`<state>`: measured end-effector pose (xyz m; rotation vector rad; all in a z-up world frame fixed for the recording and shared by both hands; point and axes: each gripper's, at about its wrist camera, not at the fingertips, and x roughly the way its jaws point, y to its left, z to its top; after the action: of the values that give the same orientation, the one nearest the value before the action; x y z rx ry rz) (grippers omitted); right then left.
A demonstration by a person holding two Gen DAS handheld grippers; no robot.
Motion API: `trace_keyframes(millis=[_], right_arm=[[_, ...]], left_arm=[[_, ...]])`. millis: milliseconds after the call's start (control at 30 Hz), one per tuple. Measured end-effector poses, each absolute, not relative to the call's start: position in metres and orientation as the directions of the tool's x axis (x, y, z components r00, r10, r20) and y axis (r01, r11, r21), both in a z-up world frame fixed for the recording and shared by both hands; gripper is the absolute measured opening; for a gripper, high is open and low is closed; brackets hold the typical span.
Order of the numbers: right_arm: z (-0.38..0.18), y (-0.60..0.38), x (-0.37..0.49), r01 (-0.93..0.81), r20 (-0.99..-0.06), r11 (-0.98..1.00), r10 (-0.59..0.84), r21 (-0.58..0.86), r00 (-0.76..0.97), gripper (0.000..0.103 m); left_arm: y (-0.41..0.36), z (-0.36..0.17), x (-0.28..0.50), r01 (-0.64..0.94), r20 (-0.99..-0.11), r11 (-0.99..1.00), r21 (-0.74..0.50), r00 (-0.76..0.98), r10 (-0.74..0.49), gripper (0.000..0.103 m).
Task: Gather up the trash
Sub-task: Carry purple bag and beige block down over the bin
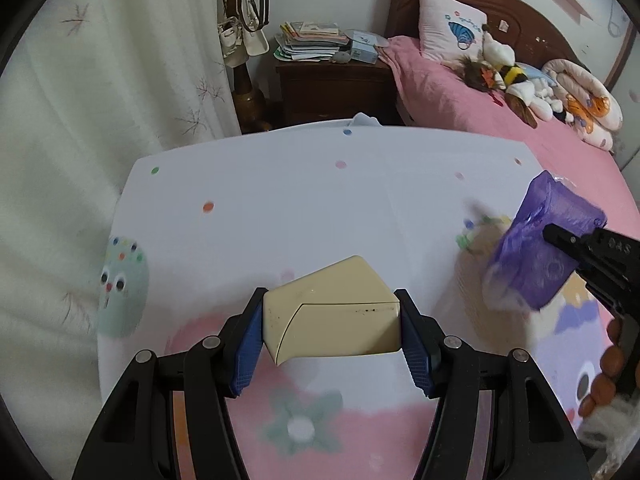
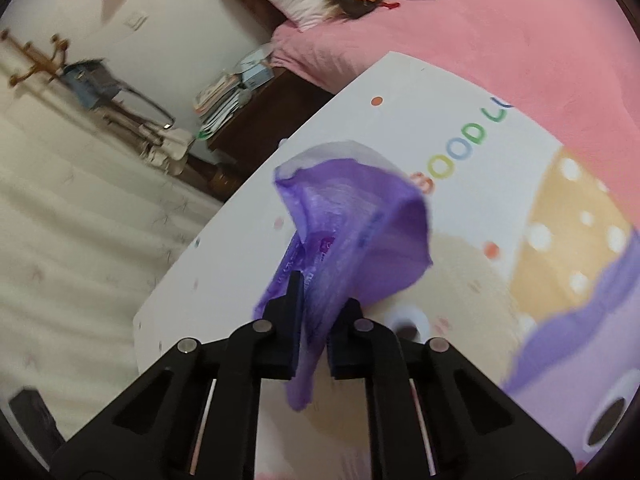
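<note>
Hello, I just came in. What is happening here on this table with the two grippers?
A person is collecting trash with a gripper in each hand. The left gripper is shut on a cream box, holding it just above the patterned table. The right gripper is shut on a thin purple plastic bag, which hangs open above the table's right side. The box is not in the bag yet; the two are still apart. A pink bed stands behind the table.
</note>
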<state>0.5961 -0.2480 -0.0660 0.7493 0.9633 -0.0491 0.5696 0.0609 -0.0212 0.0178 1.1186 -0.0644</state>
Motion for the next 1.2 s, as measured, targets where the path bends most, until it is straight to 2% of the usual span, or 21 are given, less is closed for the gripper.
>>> trace_keyframes(millis=[267,667,967,1200], right_arm=[[-0.024,-0.245,0.481,0.236,-0.733,0.784,0.364,0.575,0.575,0.004],[0.027,-0.263,0.268,0.029,-0.694,0.822,0.461,0.569,0.553,0.004],[0.028,-0.277,0.118,-0.070,-0.725,0.845,0.495,0.531,0.479,0.004],[-0.007,-0.278,0.041,-0.035,-0.769,0.840,0.512,0.541,0.382,0.004]], left_arm=[[0.037,0.014,0.454,0.086,-0.891,0.996,-0.023,0.450,-0.060,0.062],[-0.017,0.042,0.226,0.096,-0.876,0.995,-0.030,0.477,-0.072,0.062],[-0.045,0.026,0.084,0.123,-0.908,0.992,-0.007,0.414,-0.058,0.062],[-0.051,-0.001,0.019,0.170,-0.940,0.985,0.012,0.337,-0.047,0.062]])
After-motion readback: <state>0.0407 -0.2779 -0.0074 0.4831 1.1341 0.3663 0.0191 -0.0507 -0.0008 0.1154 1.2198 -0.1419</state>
